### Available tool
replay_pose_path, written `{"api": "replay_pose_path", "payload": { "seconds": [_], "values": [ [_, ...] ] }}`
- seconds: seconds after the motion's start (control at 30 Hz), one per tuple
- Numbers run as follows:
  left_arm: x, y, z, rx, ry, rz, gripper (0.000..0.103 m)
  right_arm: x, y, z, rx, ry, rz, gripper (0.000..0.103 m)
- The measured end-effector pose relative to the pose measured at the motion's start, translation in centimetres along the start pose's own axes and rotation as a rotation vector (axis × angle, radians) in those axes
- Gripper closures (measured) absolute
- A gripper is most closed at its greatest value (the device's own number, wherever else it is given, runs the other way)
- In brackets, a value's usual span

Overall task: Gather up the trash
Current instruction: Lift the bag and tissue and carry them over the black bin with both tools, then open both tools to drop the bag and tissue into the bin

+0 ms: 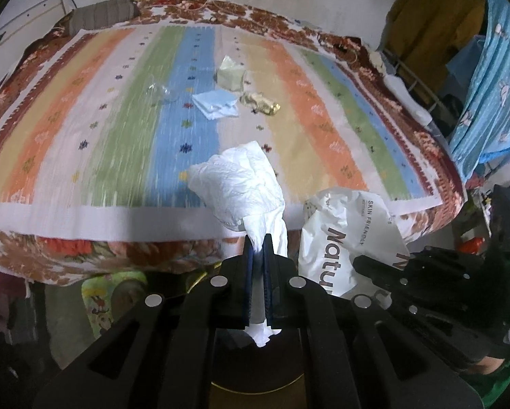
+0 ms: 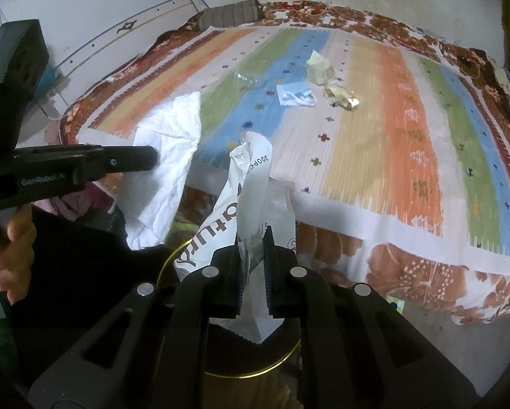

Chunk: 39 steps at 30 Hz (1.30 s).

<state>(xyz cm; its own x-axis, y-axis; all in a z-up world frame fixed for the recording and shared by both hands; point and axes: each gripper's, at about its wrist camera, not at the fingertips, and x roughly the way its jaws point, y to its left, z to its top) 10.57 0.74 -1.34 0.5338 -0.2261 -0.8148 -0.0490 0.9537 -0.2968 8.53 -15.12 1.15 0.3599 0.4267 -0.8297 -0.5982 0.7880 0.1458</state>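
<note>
My left gripper (image 1: pixel 259 238) is shut on a crumpled white tissue (image 1: pixel 237 184), held off the bed's near edge. The tissue also shows in the right wrist view (image 2: pixel 169 156). My right gripper (image 2: pixel 254 235) is shut on a white printed plastic wrapper (image 2: pixel 251 177), which shows in the left wrist view (image 1: pixel 343 235) too. Both hang above a dark bin with a gold rim (image 2: pixel 265 368). On the striped bedspread (image 1: pixel 84 129) lie a pale yellow wrapper (image 1: pixel 231 75), a blue face mask (image 1: pixel 214 104), a gold foil wrapper (image 1: pixel 260 102) and a clear plastic piece (image 1: pixel 159 92).
A brown striped pillow (image 1: pixel 101 13) lies at the bed's far left corner. A blue patterned cloth (image 1: pixel 493 85) hangs on a rack at the right. Clutter sits on the floor under the bed's near edge (image 1: pixel 101 300).
</note>
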Motion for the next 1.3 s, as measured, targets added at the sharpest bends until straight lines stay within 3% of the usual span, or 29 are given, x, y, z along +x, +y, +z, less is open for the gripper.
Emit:
{"api": "replay_pose_path", "payload": {
  "seconds": [0.47,0.77,0.8,0.87,1.07,1.3],
  "values": [
    [4.0,0.3,-3.3,-0.028,0.160,0.090,0.099,3.4,0.3,-3.3,0.038,0.164,-0.045,0.093],
    [6.8,0.5,-4.4,-0.052,0.281,0.076,0.097,5.5,0.0,-4.0,0.038,0.263,-0.061,0.093],
    [7.0,0.5,-4.4,-0.055,0.291,0.080,0.093,5.8,0.0,-4.1,0.041,0.277,-0.060,0.092],
    [7.2,0.9,-4.3,-0.075,0.301,0.087,0.066,6.3,-0.2,-4.2,0.051,0.296,-0.058,0.087],
    [6.5,1.5,-3.7,-0.110,0.268,0.085,0.060,6.7,-0.7,-4.2,0.089,0.304,-0.042,0.060],
    [5.6,1.4,-2.9,-0.105,0.235,0.056,0.050,5.2,-1.4,-3.3,0.119,0.246,-0.024,0.052]
  ]
}}
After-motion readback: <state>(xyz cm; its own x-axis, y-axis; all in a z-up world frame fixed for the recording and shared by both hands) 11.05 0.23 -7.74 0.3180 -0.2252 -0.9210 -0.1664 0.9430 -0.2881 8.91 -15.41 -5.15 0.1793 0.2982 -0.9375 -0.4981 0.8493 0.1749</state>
